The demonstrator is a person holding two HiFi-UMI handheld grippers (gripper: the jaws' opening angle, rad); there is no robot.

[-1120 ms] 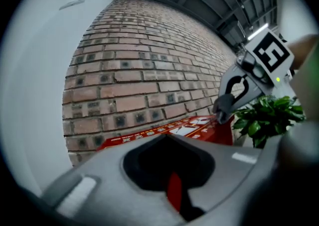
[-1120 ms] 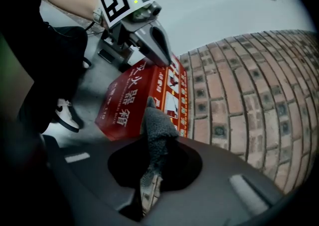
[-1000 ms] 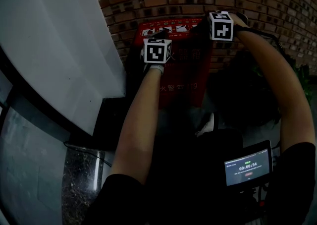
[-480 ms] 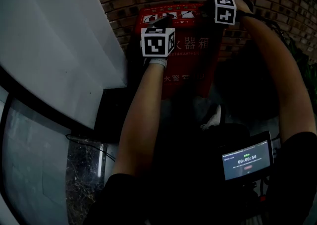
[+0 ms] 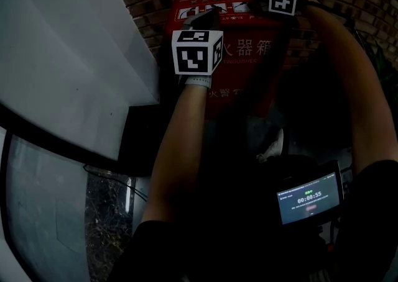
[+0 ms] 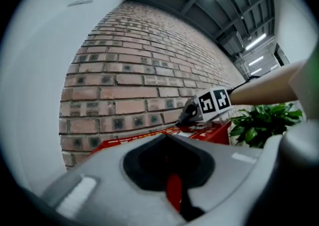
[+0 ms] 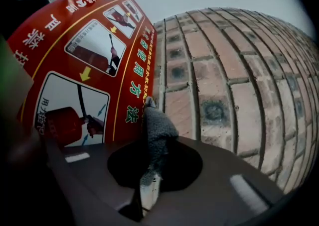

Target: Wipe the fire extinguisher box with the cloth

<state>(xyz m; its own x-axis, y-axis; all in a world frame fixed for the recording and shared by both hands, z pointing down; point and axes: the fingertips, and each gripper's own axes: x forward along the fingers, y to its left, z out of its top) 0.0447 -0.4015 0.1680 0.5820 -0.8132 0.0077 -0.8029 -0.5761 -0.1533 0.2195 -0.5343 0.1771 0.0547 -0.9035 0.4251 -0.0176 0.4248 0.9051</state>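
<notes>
The right gripper [image 7: 155,146] has its fingers clamped on the grey cloth [image 7: 158,123], whose bunched end sticks out past the fingertips at the rear edge of the red fire extinguisher box [image 7: 75,65], just beside the brick wall [image 7: 224,85]. The left gripper [image 6: 167,139] hangs near the box's top front edge, fingers together on nothing

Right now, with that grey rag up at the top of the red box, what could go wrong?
Only a small tuft of the cloth sticks out past the right gripper, so its hard jaws might scrape the printed label on the fire extinguisher box. The cloth also sits at the box's edge beside the rough brick wall, where it could snag and pull loose.
</notes>
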